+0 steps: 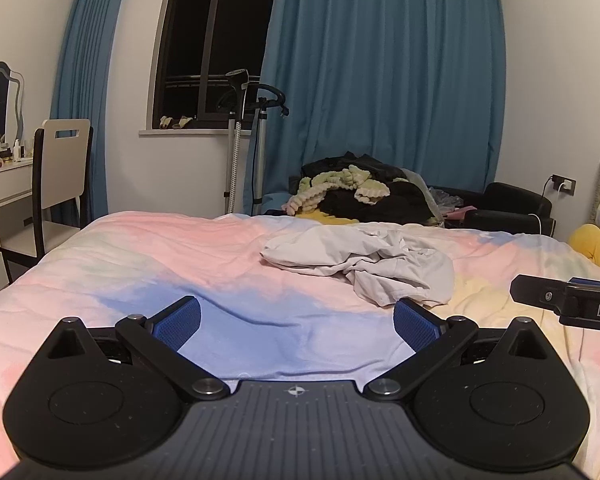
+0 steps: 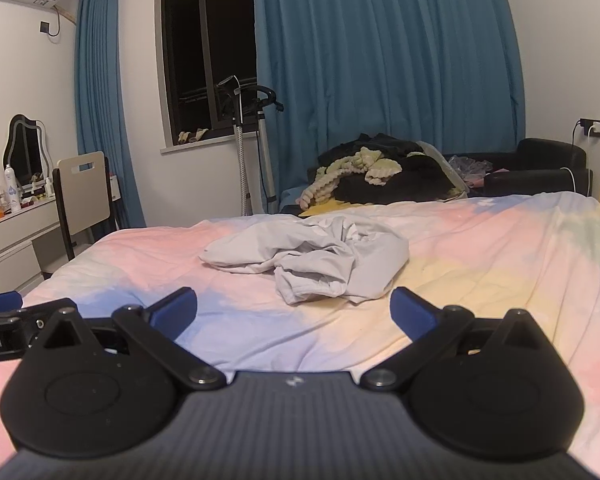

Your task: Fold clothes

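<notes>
Lay crumpled mid-bed: pale shirt (image 2: 312,258), unfolded, long axis running left-right across the bedspread (image 2: 480,248). Sat ahead of both grippers, apart from each; dead ahead for R gripper (image 2: 294,310), ahead & off to the right for L gripper (image 1: 298,316), so R judged nearer. Held wide open w/ nothing between pads, both.

Plenty of room here: the pastel bed cover (image 1: 148,264) is lying bare between both sets of wide-open jaws and the crumpled white garment (image 2: 312,258), nothing blocking the way in. Only the clothes pile (image 2: 380,176) is sitting beyond the far edge, and a chair (image 1: 64,168) is standing off to the left side.
</notes>
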Available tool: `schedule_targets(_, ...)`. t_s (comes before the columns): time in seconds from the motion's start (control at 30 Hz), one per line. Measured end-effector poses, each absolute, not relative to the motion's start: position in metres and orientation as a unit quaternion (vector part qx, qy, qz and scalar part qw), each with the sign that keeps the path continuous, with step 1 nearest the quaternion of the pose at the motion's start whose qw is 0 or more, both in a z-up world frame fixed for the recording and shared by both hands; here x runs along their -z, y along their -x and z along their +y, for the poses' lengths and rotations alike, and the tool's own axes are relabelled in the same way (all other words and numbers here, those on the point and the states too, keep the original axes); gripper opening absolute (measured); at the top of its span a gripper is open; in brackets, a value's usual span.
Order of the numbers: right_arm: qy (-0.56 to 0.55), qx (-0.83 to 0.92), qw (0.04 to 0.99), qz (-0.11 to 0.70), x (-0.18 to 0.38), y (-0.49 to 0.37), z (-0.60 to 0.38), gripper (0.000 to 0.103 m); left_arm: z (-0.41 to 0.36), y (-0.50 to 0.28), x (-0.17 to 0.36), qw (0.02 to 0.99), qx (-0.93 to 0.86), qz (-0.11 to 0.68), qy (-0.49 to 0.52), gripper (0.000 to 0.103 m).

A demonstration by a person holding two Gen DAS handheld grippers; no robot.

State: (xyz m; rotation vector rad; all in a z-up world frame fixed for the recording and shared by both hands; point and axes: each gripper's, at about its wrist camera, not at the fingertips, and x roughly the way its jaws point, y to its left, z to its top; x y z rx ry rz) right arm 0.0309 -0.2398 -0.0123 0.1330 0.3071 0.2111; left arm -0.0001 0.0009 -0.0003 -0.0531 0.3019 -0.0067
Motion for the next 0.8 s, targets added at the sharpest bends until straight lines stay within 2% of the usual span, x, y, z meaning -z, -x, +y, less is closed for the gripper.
schedule_targets(0.8, -0.048, -0.085, 0.982, 0.16, 0.015, -0.032, -0.236, 0.103, -0.002, 0.001, 0.007, 0.988, 0.005, 0.153, 0.02, 0.103)
